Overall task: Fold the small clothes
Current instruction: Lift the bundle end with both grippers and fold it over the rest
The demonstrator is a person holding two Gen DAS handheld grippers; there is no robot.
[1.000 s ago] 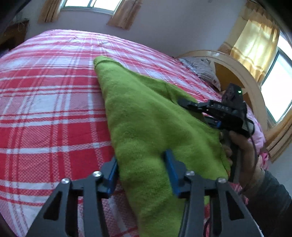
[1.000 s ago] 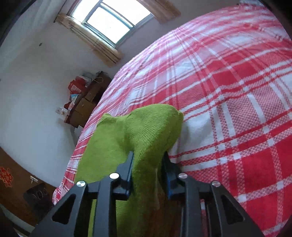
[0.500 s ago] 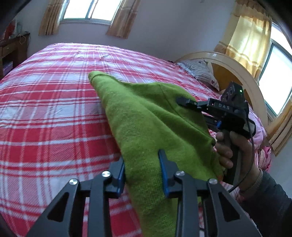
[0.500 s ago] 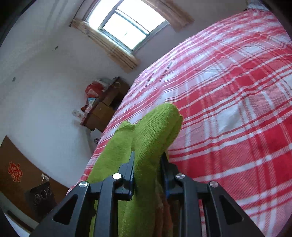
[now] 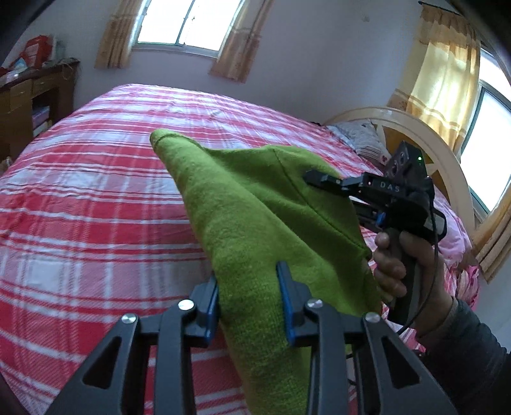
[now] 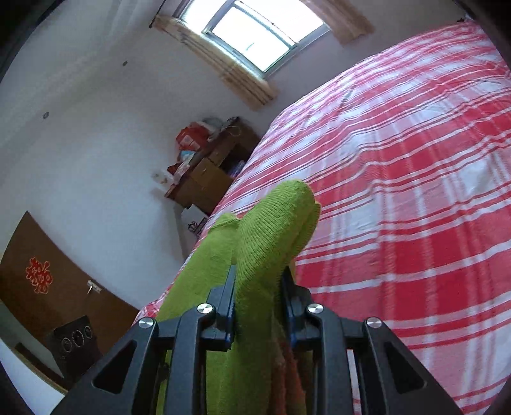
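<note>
Red-and-white plaid bed [image 5: 95, 204] under curtained window [image 5: 182, 22]; wooden dresser [image 6: 207, 178] at wall. Left gripper [image 5: 249, 300] and right gripper [image 6: 258, 297] fingers clamped on green garment [image 5: 255, 217], lifted.

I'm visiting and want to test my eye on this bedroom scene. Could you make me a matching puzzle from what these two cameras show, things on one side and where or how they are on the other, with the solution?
Things:
1. green knit garment
2. plaid bedspread
3. wooden desk
4. yellow curtain

Places or states:
A. stands against the wall beside the bed, cluttered on top
B. hangs at the window behind the headboard
C. lifted and pinched in the jaws of both grippers
D. spread flat over the bed, red and white

Pairs: 1-C, 2-D, 3-A, 4-B
</note>
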